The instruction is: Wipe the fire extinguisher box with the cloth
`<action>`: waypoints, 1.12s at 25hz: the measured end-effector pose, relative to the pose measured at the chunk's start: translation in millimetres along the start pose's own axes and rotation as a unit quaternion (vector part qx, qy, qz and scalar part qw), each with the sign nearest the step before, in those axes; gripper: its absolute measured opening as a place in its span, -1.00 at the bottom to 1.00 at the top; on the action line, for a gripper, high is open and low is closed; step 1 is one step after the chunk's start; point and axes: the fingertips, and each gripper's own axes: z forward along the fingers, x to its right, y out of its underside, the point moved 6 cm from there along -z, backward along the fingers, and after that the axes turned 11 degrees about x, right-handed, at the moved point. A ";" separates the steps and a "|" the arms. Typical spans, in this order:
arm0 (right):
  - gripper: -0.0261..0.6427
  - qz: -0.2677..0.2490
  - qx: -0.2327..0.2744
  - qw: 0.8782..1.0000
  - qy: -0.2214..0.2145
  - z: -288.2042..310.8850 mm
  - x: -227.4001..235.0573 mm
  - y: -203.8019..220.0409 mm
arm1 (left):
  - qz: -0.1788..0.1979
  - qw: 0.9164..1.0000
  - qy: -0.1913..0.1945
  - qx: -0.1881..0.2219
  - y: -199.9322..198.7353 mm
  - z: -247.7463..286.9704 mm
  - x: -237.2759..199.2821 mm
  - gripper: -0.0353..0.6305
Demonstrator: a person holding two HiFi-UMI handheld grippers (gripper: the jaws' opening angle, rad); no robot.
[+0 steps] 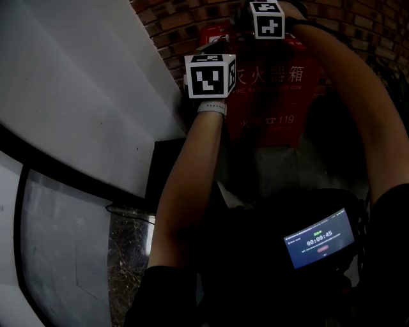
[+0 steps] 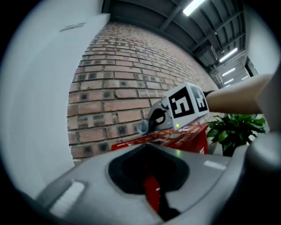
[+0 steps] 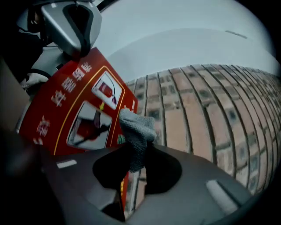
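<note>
The red fire extinguisher box (image 1: 271, 102) stands against a brick wall (image 1: 172, 32), white characters on its front. My right gripper (image 1: 267, 19) is at the box's top edge, shut on a grey cloth (image 3: 137, 132) that sticks up from its jaws beside the box's pictured face (image 3: 74, 105). Seen from the left gripper view, the right gripper (image 2: 175, 110) holds the cloth (image 2: 142, 127) over the box's top (image 2: 175, 134). My left gripper (image 1: 209, 75) is at the box's upper left, its jaws (image 2: 148, 149) together, with only a red sliver showing through them.
A white wall (image 1: 77, 96) runs along the left, with a dark panel (image 1: 160, 172) below it. A green plant (image 2: 235, 132) stands beyond the box. A small lit screen (image 1: 319, 239) hangs on the person's chest. Both forearms reach up toward the box.
</note>
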 end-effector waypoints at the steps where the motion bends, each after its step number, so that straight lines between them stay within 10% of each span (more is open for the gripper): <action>1: -0.72 -0.002 0.008 1.000 -0.001 5.0 0.3 -10.6 | 0.003 1.000 -0.001 0.001 0.6 -2.0 -2.8 -0.89; 14: -0.72 -0.033 0.057 0.997 -0.037 65.5 -14.3 -80.2 | -0.002 1.000 -0.004 0.019 15.5 -4.1 -22.9 -0.89; 28: -0.72 -0.022 0.044 0.998 -0.039 51.3 -16.6 -58.5 | 0.029 0.999 -0.015 0.024 13.7 4.2 -17.9 -0.89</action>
